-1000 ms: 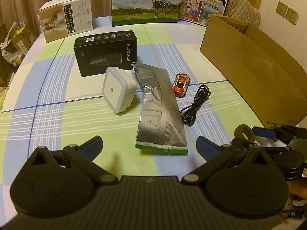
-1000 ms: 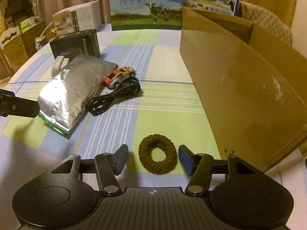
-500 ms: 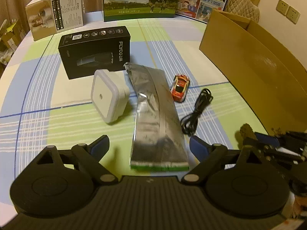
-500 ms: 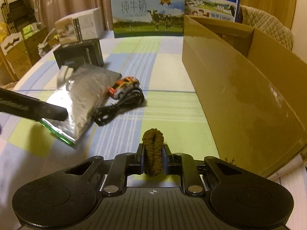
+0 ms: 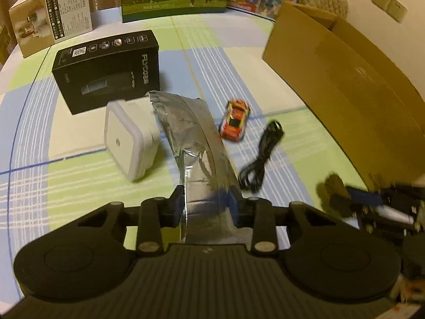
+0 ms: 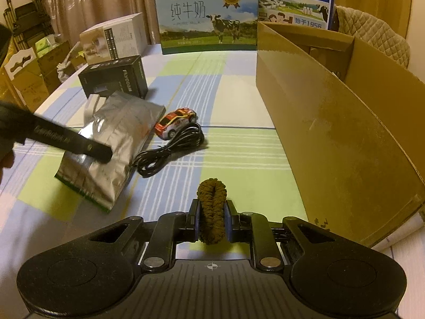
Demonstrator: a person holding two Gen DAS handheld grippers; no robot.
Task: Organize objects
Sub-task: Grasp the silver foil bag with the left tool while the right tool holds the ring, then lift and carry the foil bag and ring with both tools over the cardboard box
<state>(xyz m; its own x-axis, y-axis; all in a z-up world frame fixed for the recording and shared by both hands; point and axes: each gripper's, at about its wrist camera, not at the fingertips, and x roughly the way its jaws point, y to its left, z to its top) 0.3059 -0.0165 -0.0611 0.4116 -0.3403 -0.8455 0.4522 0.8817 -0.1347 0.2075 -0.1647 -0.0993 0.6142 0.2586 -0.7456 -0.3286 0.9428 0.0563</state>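
My left gripper [image 5: 209,207] is shut on the near end of a silver foil pouch [image 5: 196,143], which also shows in the right wrist view [image 6: 111,143]. My right gripper [image 6: 212,216] is shut on a brown braided hair tie [image 6: 212,207], squeezed flat and held above the table. The hair tie shows blurred at the right of the left wrist view [image 5: 334,191]. A red toy car [image 5: 235,119], a coiled black cable [image 5: 261,156], a white square night light [image 5: 130,138] and a black box [image 5: 106,71] lie on the checked tablecloth.
A large open cardboard box [image 6: 332,122] stands along the right side. Two milk cartons [image 6: 207,18] and a white product box [image 6: 114,40] stand at the table's far edge. Bags and boxes [image 6: 29,63] sit beyond the table's left edge.
My left gripper moved forward and closed on the pouch's near end. My right gripper closed on the hair tie and lifted it off the table.
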